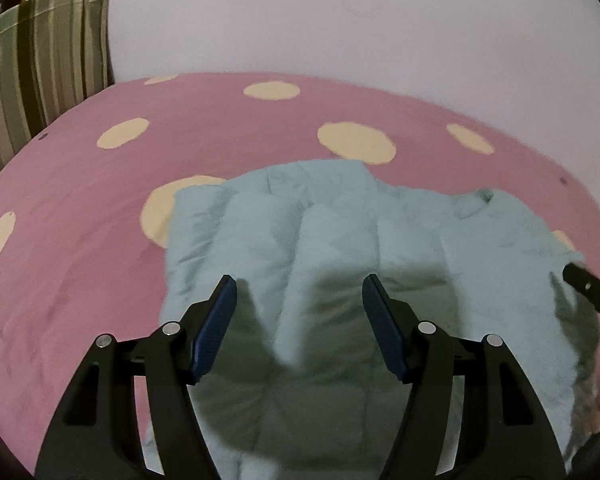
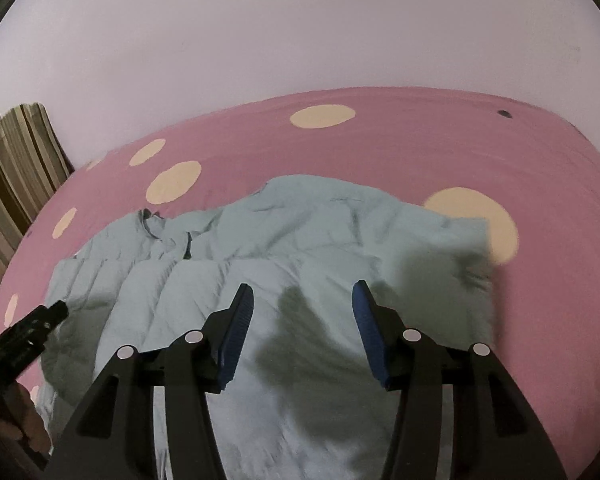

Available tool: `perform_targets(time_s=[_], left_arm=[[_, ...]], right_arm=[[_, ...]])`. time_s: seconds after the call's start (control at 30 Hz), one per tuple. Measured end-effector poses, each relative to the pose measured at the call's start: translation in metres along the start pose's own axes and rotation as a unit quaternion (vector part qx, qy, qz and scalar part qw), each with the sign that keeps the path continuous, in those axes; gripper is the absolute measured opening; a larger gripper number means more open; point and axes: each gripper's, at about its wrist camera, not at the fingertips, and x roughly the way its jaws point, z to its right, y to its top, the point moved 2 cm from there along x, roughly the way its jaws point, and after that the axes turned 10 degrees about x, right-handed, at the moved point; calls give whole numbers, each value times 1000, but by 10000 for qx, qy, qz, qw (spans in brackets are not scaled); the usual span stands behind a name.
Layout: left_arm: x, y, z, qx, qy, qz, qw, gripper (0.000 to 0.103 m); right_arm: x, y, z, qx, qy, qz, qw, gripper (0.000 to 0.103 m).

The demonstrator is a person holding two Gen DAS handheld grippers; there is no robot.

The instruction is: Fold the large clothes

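Observation:
A large pale blue quilted jacket point(image 1: 340, 232) lies crumpled on the pink bed; it also shows in the right wrist view point(image 2: 300, 240), with its collar point(image 2: 150, 220) toward the far left. My left gripper point(image 1: 299, 284) is open and empty, hovering just above the jacket's near part. My right gripper point(image 2: 302, 292) is open and empty, also just above the jacket. The right gripper's tip shows at the right edge of the left wrist view point(image 1: 588, 284). The left gripper's tip shows at the left edge of the right wrist view point(image 2: 36, 324).
The bed has a pink sheet with cream dots point(image 1: 100, 208), also seen in the right wrist view point(image 2: 420, 140). A striped cushion point(image 1: 40, 72) stands at the far left against a plain pale wall point(image 1: 340, 12). A hand shows at the lower left point(image 2: 24, 420).

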Motion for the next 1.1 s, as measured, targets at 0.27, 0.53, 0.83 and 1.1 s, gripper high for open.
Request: perform_targets(time_s=[0.27,0.53,0.83,1.1], left_arm=[[42,-9,10,216,252,-464,9984,67],[35,-6,13,260,344,-423,9982,66],[-8,-25,12,13,117,-311,9994,66],[11,-41,20,191,177,-563,9981,66]], right_arm=[[57,-20,6,-161,-416,-534,9976,52],[44,-18,5,-184,-413,-372,9983,52],[-12,-40,12,-229,-387,-49,9990,52],[15,-56,23,-162,-470,-506,9975,53]])
